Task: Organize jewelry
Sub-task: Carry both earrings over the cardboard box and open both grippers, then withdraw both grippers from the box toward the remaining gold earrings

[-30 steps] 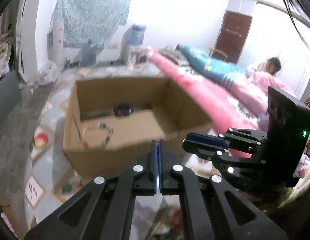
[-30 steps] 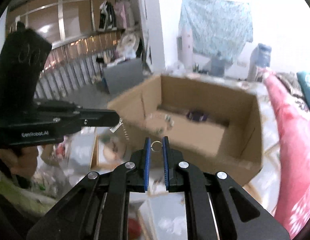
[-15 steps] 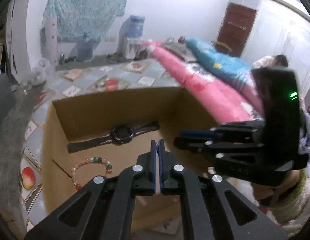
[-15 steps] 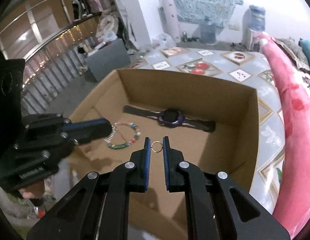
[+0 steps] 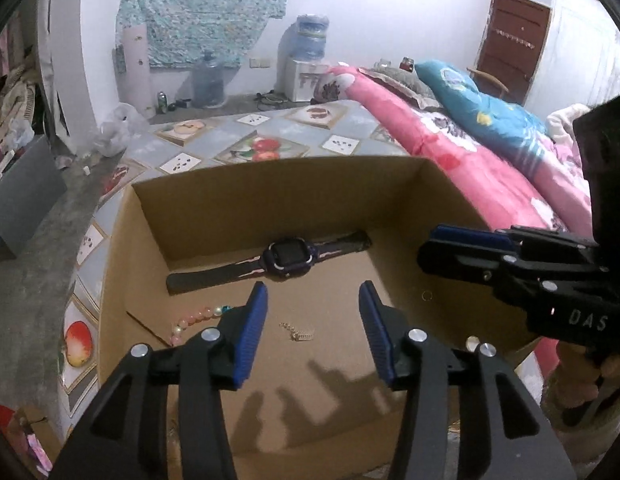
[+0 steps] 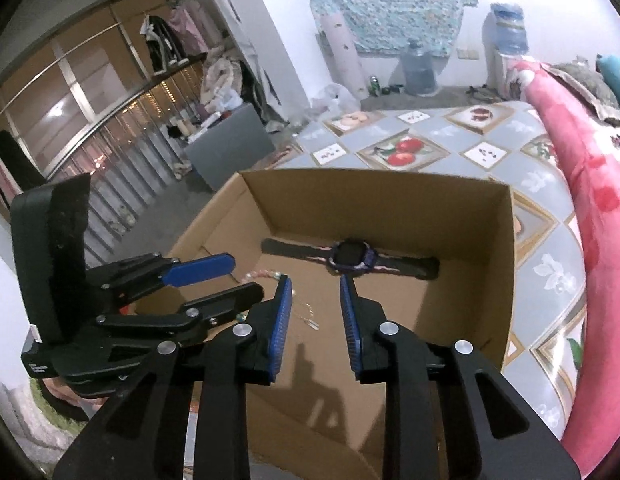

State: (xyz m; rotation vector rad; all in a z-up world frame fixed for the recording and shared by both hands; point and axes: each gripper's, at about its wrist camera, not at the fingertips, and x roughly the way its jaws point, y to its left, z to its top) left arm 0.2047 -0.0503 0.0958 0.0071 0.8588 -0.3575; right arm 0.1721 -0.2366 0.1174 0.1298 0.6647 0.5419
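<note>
The small silver chain earring (image 5: 297,333) lay on the brown cardboard box (image 5: 278,200) floor below the empty, opening left gripper (image 5: 312,334); the right gripper (image 6: 315,322) was also opening, empty.

1. Your cardboard box (image 5: 270,200) is plain brown inside and out.
2. The watch (image 5: 288,258) you see in it has a black face, purple case and a dark strap edged with pink.
3. The bead bracelet (image 5: 194,318) shows pink and pearl-white beads.
4. Your gripper pads (image 5: 252,336) are blue on black frames.
5. The sheet (image 6: 450,140) under your box is grey-blue with framed fruit pictures.
6. Beside it, the quilt (image 5: 450,152) is pink with flowers.
</note>
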